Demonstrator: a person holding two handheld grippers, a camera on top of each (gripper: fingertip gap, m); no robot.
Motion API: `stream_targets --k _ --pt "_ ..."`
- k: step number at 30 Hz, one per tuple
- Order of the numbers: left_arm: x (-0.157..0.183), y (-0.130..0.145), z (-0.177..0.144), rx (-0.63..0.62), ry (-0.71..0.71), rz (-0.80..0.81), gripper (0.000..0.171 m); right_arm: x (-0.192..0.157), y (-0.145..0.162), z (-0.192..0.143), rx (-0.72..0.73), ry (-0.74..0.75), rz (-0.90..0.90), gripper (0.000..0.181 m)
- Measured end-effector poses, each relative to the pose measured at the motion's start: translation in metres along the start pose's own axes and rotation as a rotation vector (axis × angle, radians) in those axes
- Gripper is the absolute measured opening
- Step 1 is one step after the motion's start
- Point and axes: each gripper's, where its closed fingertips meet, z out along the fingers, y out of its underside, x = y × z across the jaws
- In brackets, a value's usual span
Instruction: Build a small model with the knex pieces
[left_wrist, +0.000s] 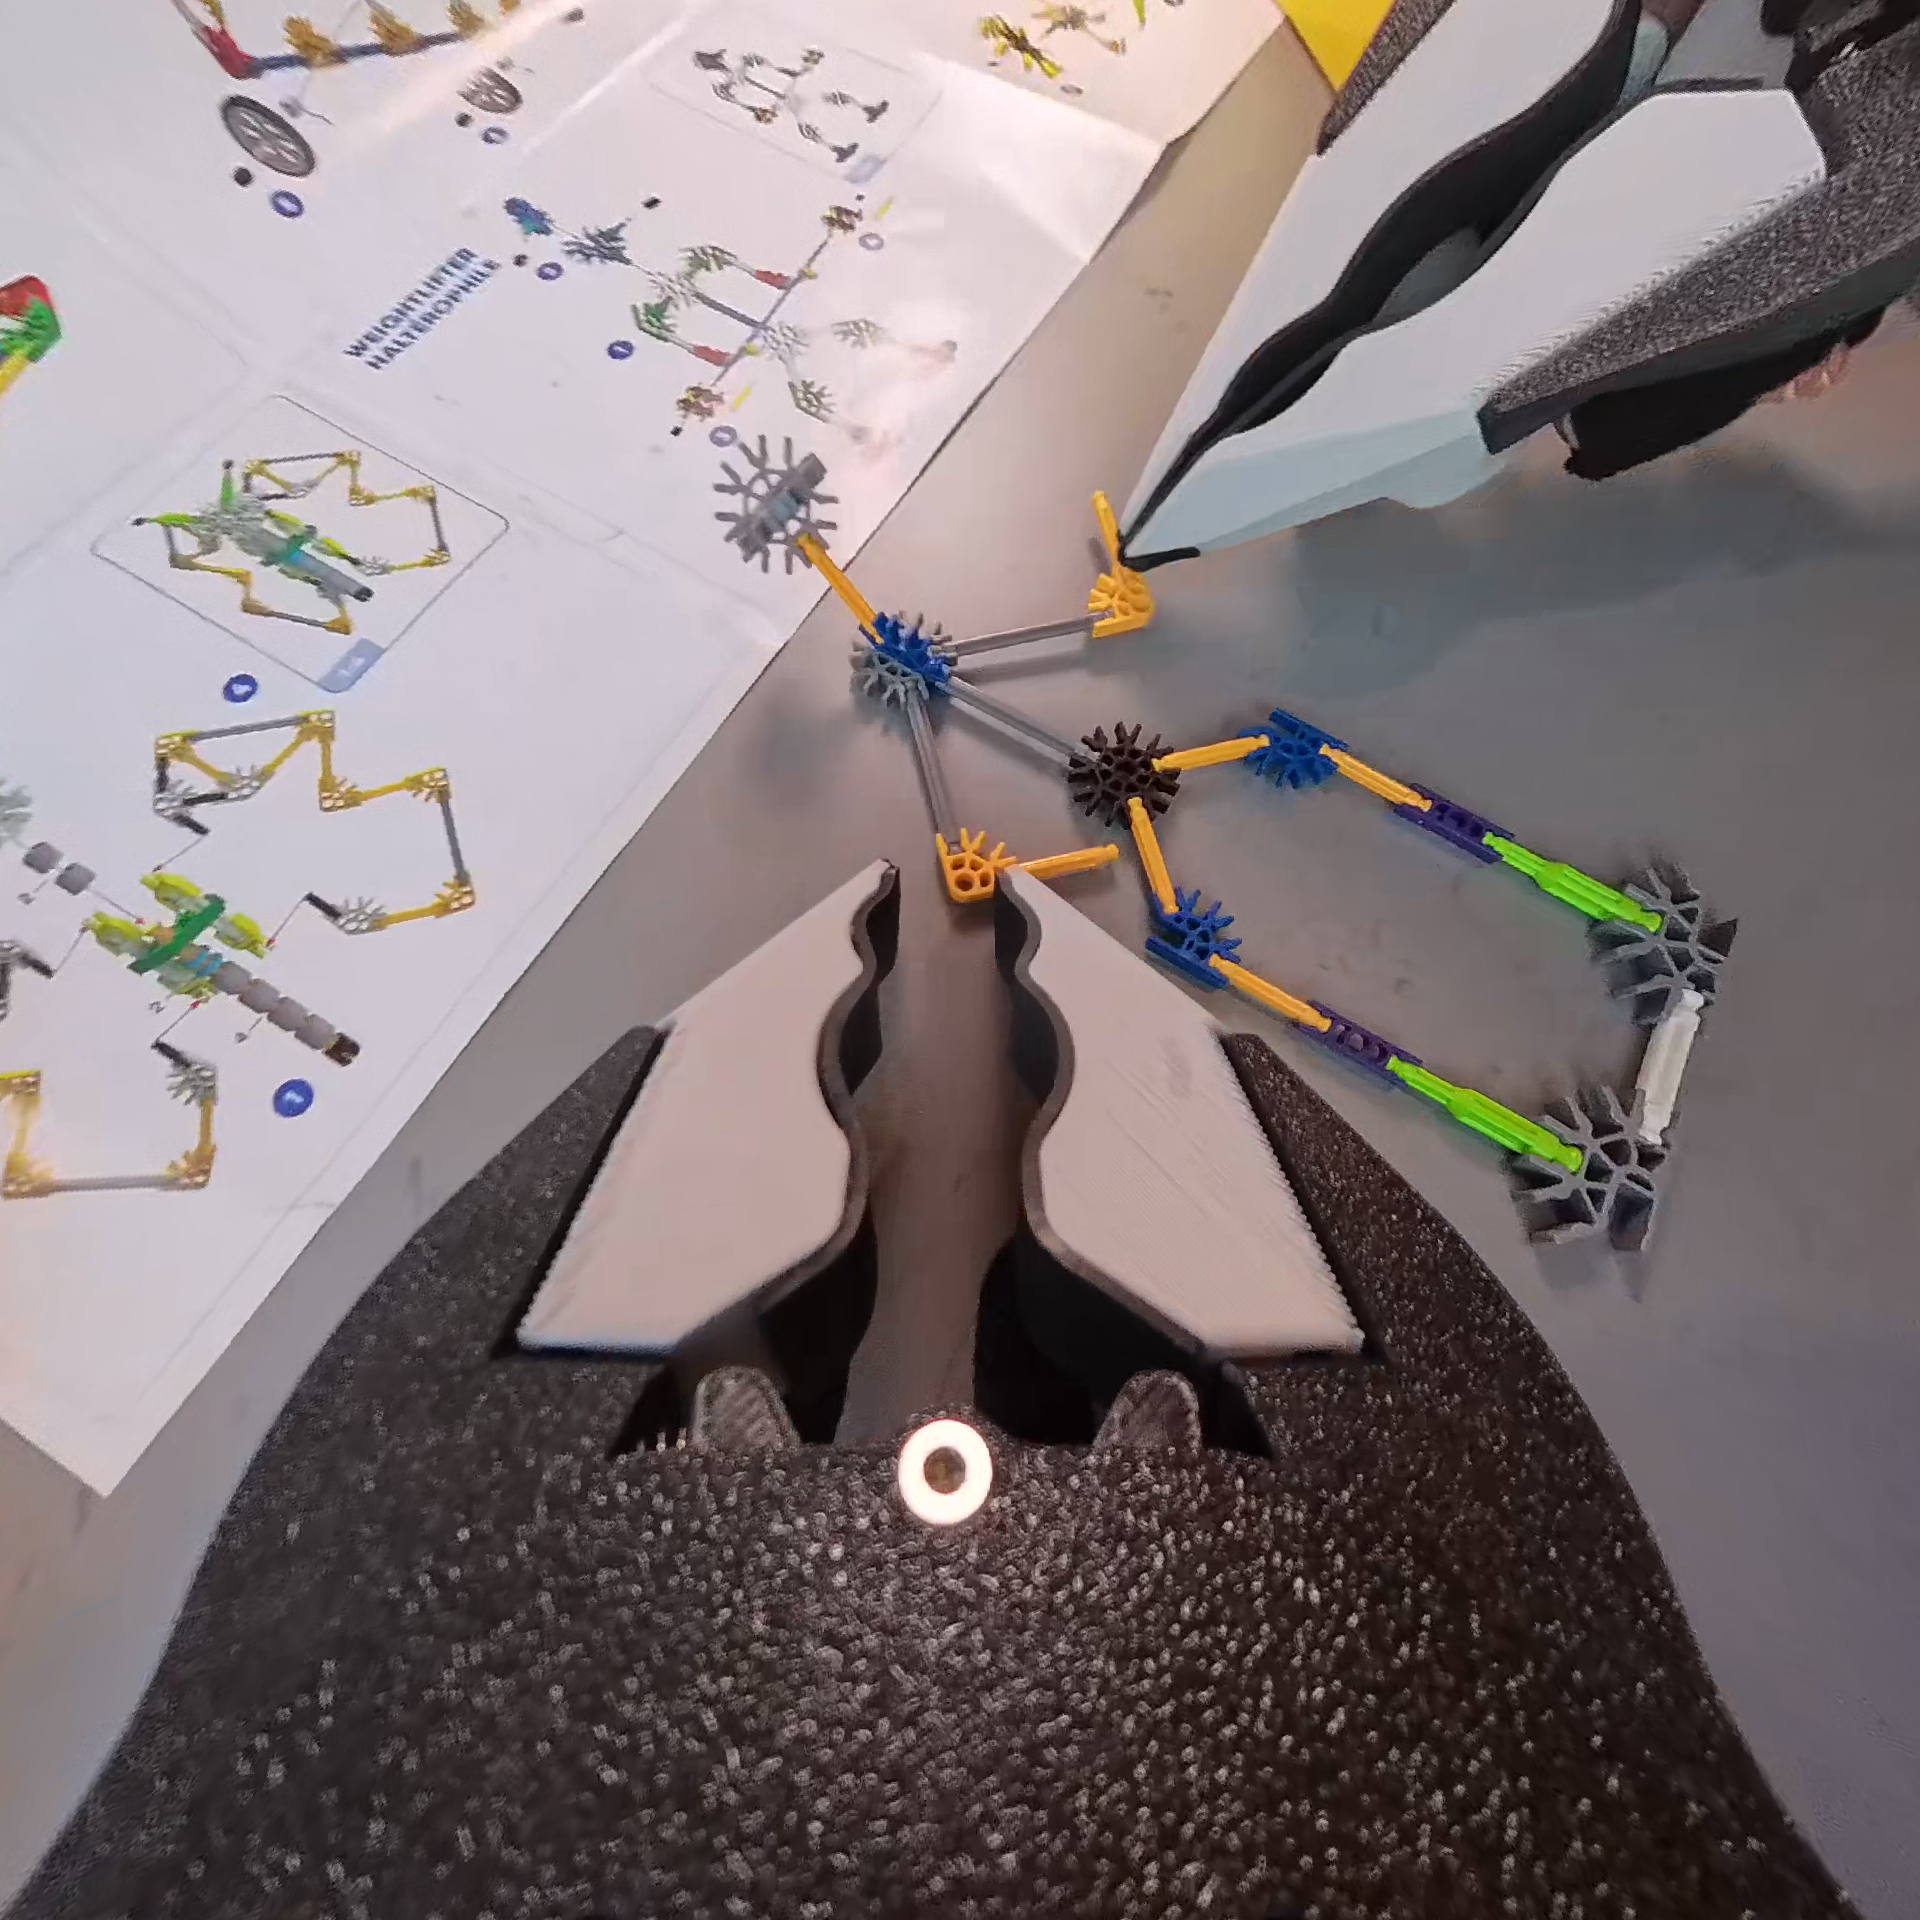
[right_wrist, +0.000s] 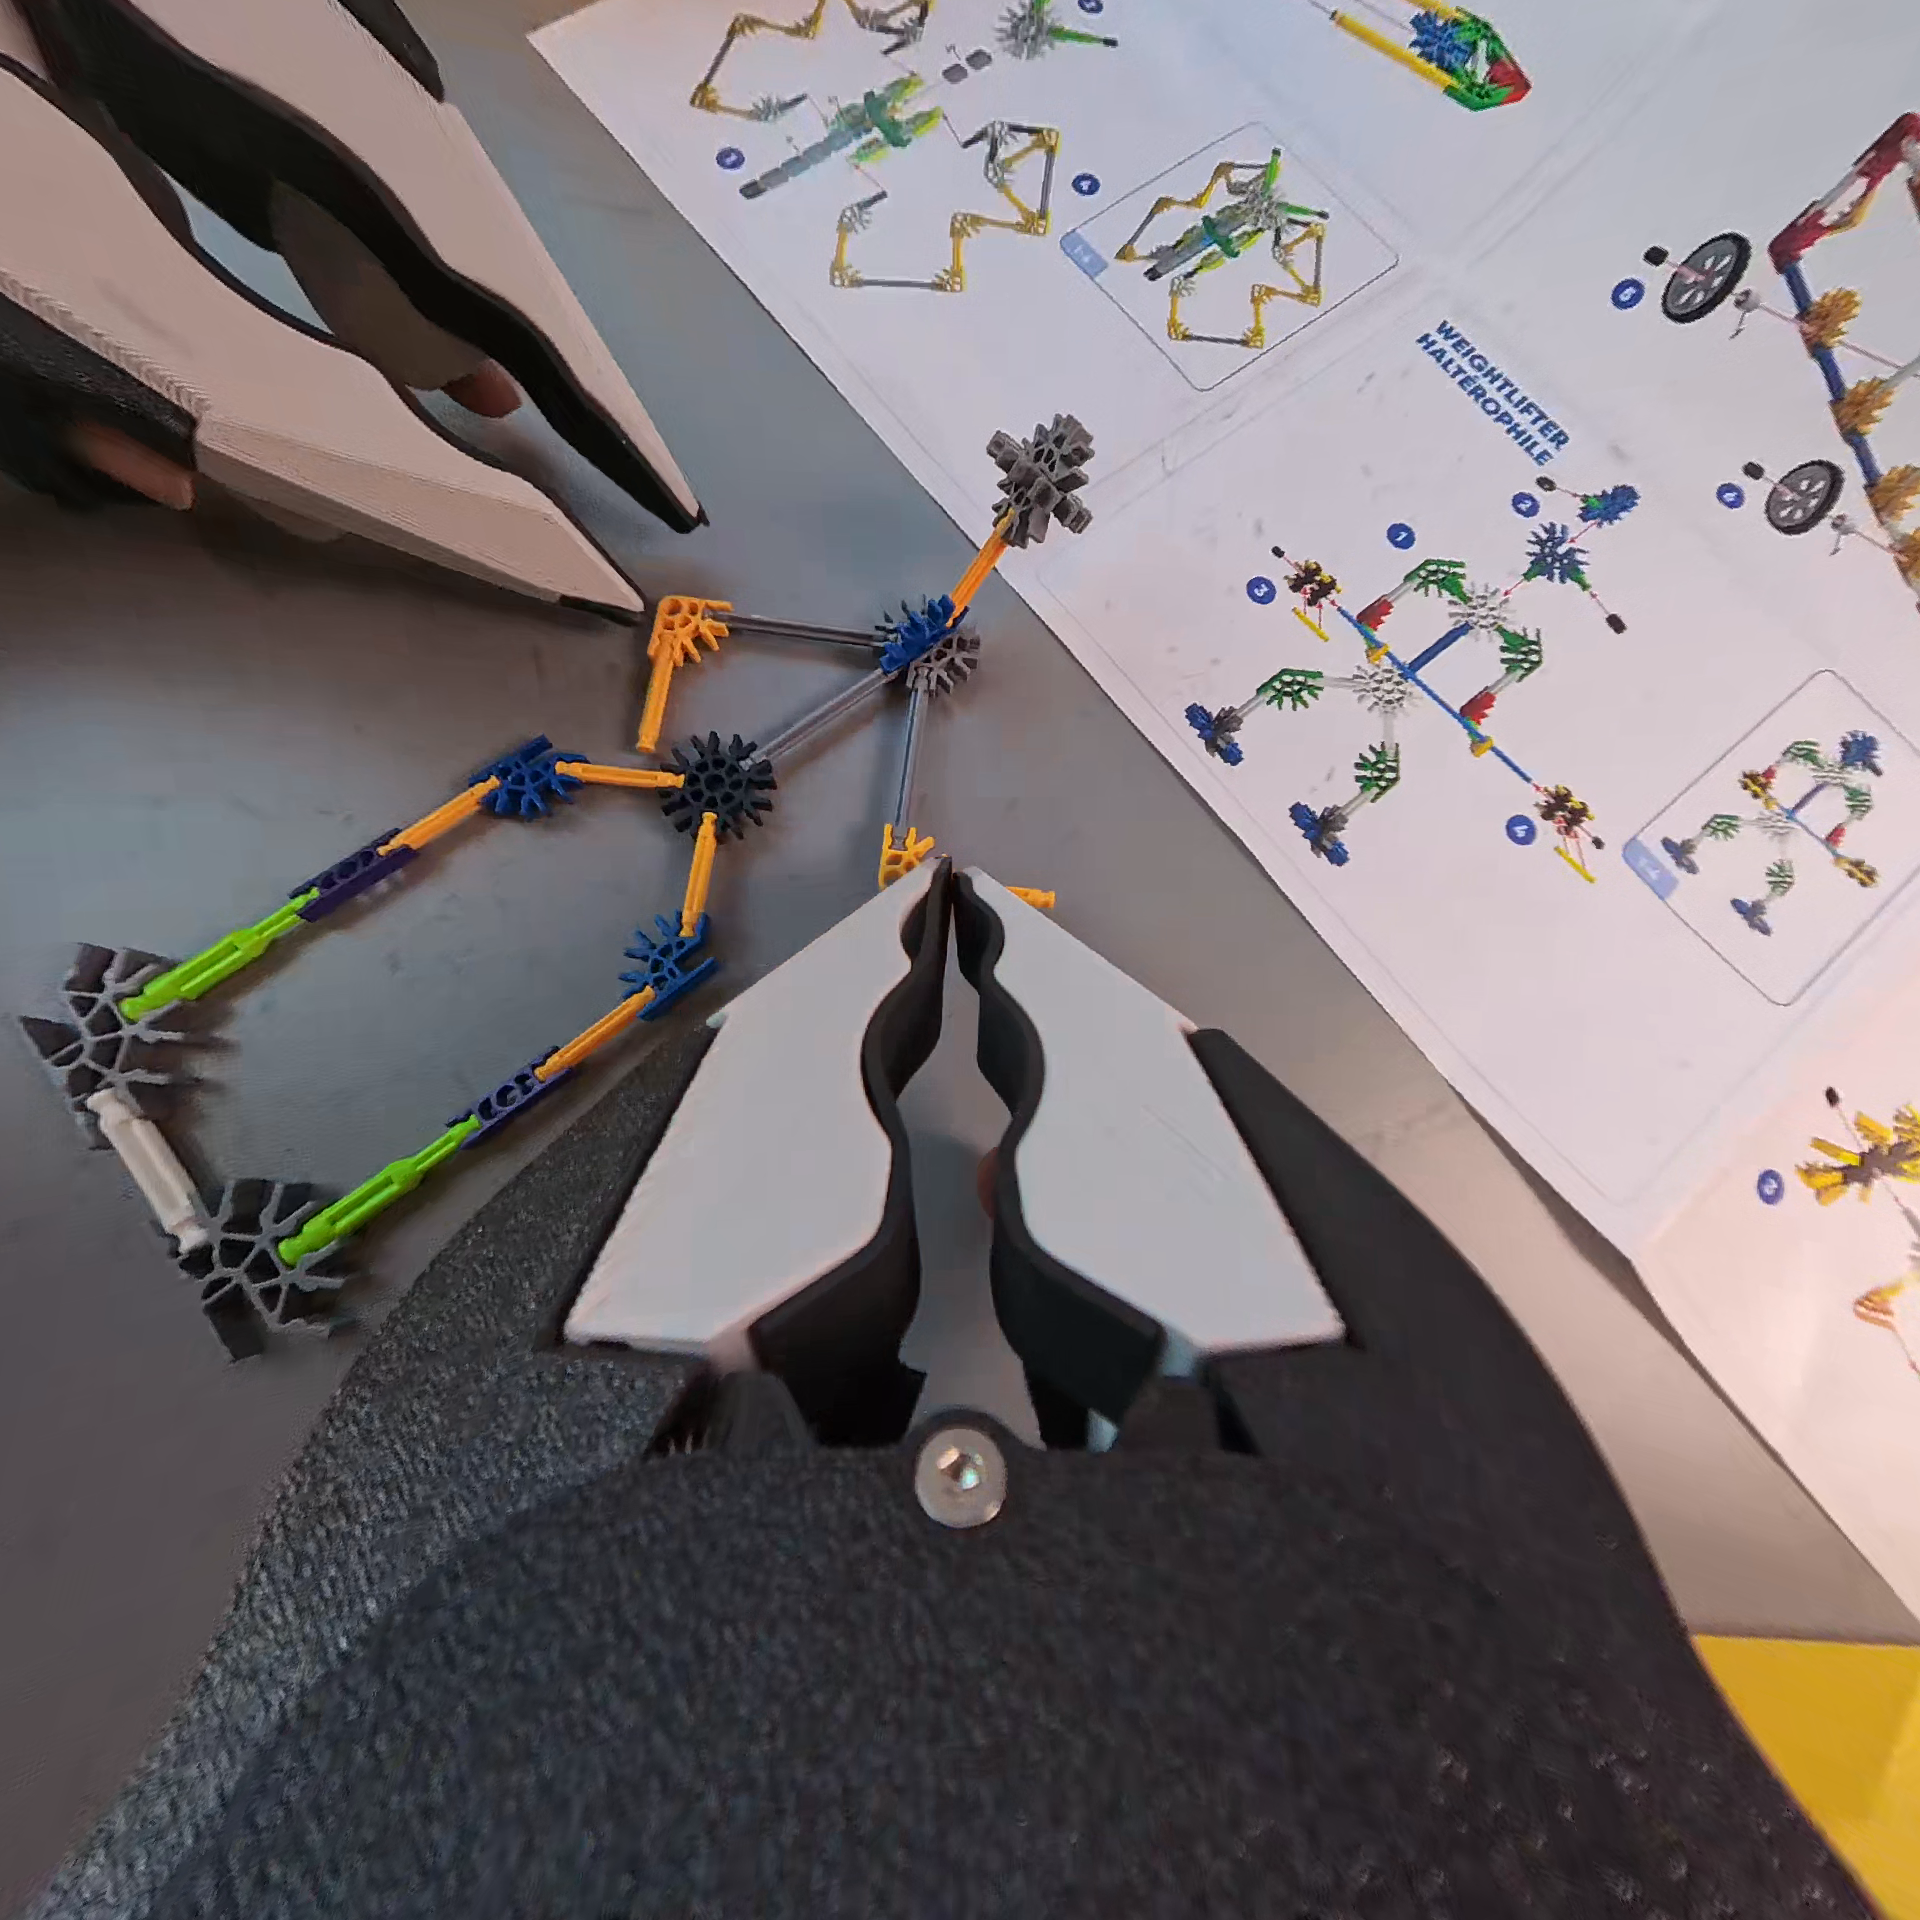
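Note:
A flat figure of rods and toothed connectors (left_wrist: 1122, 771) lies on the grey table (left_wrist: 1351, 1455). It has two legs with grey feet and two arms that end in orange corner connectors. My left gripper (left_wrist: 945, 873) is open. Its tips stand just short of one orange connector (left_wrist: 971, 878), and the right fingertip (left_wrist: 1023, 904) is against that connector's edge. The gap between the pads holds nothing. My right gripper (right_wrist: 948, 868) is shut, pad on pad. Its tips are at the other orange connector (right_wrist: 900, 854), and a short orange rod (right_wrist: 1034, 896) pokes out from behind them.
A large white instruction sheet (left_wrist: 468, 623) with pictures of models lies beside the figure, and the figure's grey head connector (left_wrist: 774, 504) rests on its edge. The sheet also shows in the right wrist view (right_wrist: 1455, 416). A yellow object (right_wrist: 1808, 1766) sits at the table's corner. There is about 9 centimetres between the tips of the two grippers.

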Motion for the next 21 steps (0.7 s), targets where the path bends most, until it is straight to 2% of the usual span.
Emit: stream_targets --k 3,7,12,16,21 --pt "0.006 0.002 0.007 -0.037 0.022 0.031 0.009 0.000 0.004 0.004 -0.051 0.016 -0.057 0.000" --pt "0.006 0.003 0.007 -0.043 0.011 0.046 0.009 0.000 0.006 0.005 -0.119 0.009 -0.121 0.000" --pt "0.006 0.004 0.007 -0.051 -0.003 0.066 0.008 -0.001 0.006 0.005 -0.132 -0.032 -0.078 0.000" --pt "0.005 0.006 0.005 -0.051 -0.005 0.059 0.007 0.002 0.000 0.001 -0.046 0.008 -0.062 0.000" --pt "-0.006 -0.008 -0.008 0.054 -0.064 0.030 0.012 0.006 -0.032 -0.041 0.209 0.008 0.084 0.018"
